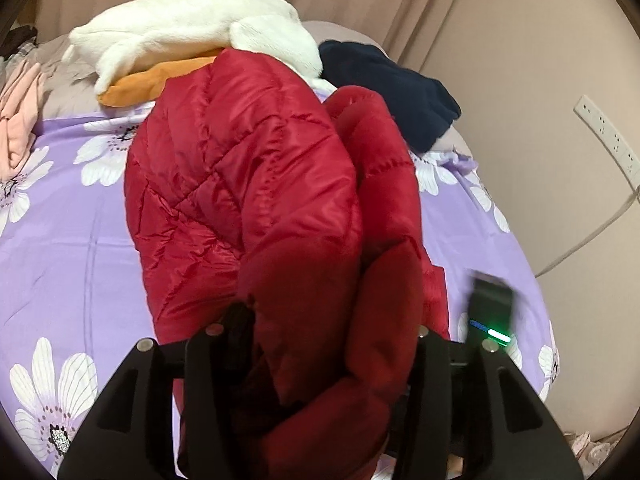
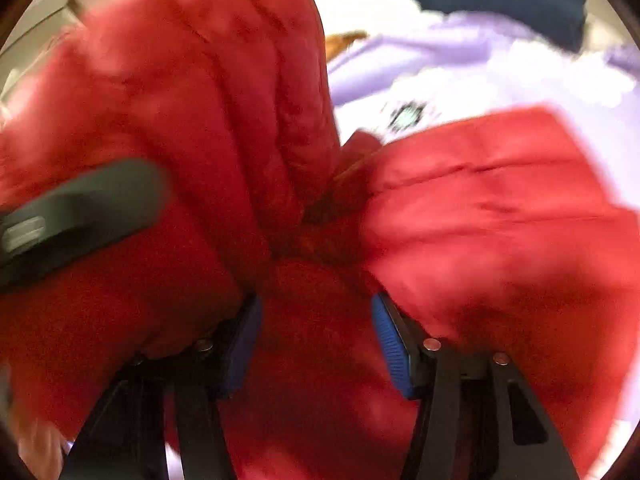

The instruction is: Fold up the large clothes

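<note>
Left wrist view alone shows the whole red quilted puffer jacket point(image 1: 248, 184) lying on the purple floral bedsheet point(image 1: 72, 240), left claw point(image 1: 332, 340) clamped on its bunched hem, while the blurred right claw point(image 2: 316, 340) also pinches red padding.

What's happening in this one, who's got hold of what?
A person with two handheld grippers is folding a red puffer jacket on a bed with a purple floral sheet. The left gripper has a thick bunch of jacket between its fingers, and so does the right gripper; the right view is blurred. The jacket lies partly doubled over. A white garment, an orange one and a navy one sit at the bed's far end.
</note>
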